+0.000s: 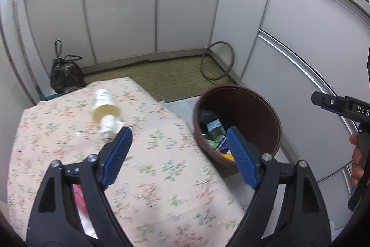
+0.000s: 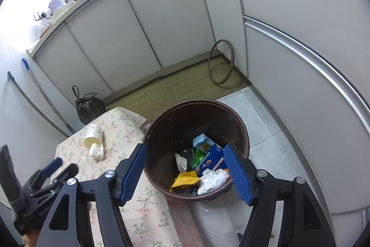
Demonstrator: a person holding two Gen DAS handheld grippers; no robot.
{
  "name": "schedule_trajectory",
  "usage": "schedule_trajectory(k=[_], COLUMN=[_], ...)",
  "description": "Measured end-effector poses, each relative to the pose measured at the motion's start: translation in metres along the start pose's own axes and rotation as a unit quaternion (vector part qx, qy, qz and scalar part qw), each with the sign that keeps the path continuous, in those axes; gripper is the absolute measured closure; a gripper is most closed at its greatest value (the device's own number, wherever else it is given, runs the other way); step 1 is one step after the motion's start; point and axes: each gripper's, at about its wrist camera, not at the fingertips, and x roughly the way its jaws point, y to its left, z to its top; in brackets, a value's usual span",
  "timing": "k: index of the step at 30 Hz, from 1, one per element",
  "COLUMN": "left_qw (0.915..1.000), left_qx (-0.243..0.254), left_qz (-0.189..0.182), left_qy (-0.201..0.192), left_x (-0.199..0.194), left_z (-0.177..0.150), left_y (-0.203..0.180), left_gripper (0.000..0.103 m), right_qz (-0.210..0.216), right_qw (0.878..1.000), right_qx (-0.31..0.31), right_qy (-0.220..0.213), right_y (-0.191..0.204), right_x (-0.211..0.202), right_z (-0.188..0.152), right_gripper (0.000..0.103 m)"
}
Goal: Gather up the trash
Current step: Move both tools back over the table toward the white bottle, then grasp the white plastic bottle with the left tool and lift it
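A paper cup (image 1: 104, 105) lies on its side on the floral tablecloth (image 1: 161, 177), with a crumpled white tissue (image 1: 109, 129) at its mouth. Both show in the right wrist view too, the cup (image 2: 93, 134) and the tissue (image 2: 96, 151). A brown trash bin (image 2: 240, 131) stands on the floor beside the table and holds several wrappers, a blue box and white tissue. My left gripper (image 1: 179, 136) is open and empty, its left fingertip just below the tissue. My right gripper (image 2: 185, 152) is open and empty above the bin.
White cabinet doors (image 2: 138, 38) line the back and right. A tied black bag (image 2: 86, 108) sits on the floor behind the table, by mop handles (image 2: 39, 96). A rubber ring (image 2: 220, 63) leans in the corner on a green mat (image 2: 180, 85).
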Motion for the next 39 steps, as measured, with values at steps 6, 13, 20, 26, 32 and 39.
schedule_trajectory(k=[6, 13, 20, 26, 32, 39], left_qw=[0.9993, 0.996, 0.9816, 0.9589, 0.943, 0.9413], left_qx=[-0.009, -0.03, -0.117, -0.199, -0.243, -0.236], left_qz=[0.033, 0.071, 0.096, 0.091, 0.093, 0.088], left_qy=[0.013, 0.044, 0.116, 0.18, 0.208, 0.225], left_x=[-0.029, -0.053, -0.048, -0.026, -0.01, 0.018], left_z=[-0.01, -0.025, -0.056, -0.09, -0.115, -0.128], left_y=[0.041, 0.093, 0.157, 0.201, 0.22, 0.218], left_gripper=[0.014, 0.013, 0.013, 0.013, 0.021, 0.046], right_qz=[0.003, 0.014, 0.023, 0.026, 0.021, 0.009], right_qw=[1.0, 0.999, 0.996, 0.993, 0.985, 0.974], right_qx=[-0.023, -0.05, -0.084, -0.115, -0.165, -0.212], right_qy=[-0.014, -0.014, 0.001, 0.03, 0.052, 0.079], right_y=[0.024, 0.059, 0.097, 0.137, 0.176, 0.204], right_x=[-0.016, -0.022, -0.01, 0.011, 0.031, 0.051], right_z=[-0.005, -0.01, -0.02, -0.037, -0.057, -0.078], right_gripper=[0.023, 0.02, 0.02, 0.02, 0.02, 0.02])
